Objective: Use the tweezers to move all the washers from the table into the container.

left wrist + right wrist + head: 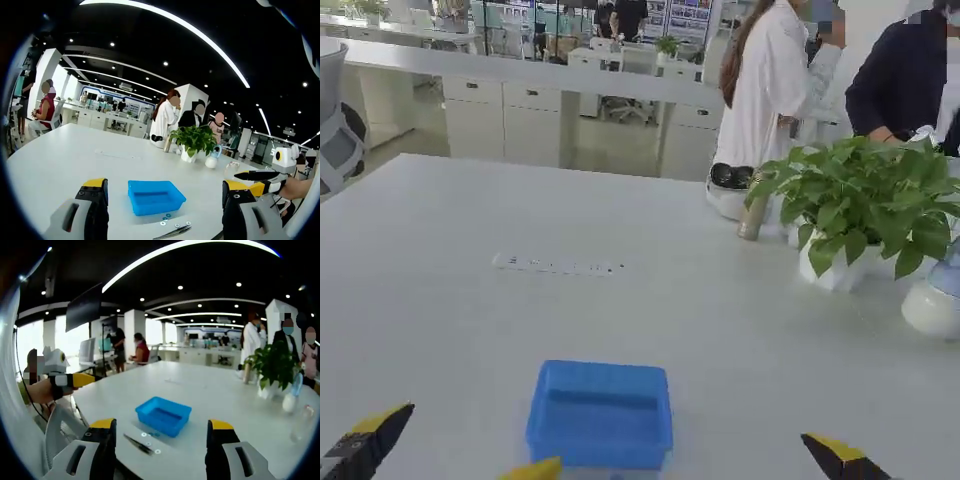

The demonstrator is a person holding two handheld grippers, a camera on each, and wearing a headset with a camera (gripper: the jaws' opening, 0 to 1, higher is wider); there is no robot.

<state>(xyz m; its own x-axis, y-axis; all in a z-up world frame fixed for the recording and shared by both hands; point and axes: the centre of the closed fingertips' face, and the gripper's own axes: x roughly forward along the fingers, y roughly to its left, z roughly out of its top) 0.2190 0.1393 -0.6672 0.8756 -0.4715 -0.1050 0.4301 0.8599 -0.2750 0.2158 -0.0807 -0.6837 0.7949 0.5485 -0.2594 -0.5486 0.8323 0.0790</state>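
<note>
Blue container [163, 416] at centre; tweezers [139, 444] and washers [144, 434] lie at its 7 o'clock, right gripper view. Your left gripper [165, 184] and right gripper [161, 423] gape empty. Pinch carelessly and the flat tweezers may skid, scattering washers.

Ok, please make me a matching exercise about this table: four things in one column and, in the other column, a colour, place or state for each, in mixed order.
Things:
1. container
2. tweezers
3. washers
4. plant

Descriptions:
a. green leaves
b. small loose rings near the container
c. blue, open on top
d. thin, lying flat beside the washers

Pairs: 1-c, 2-d, 3-b, 4-a.
</note>
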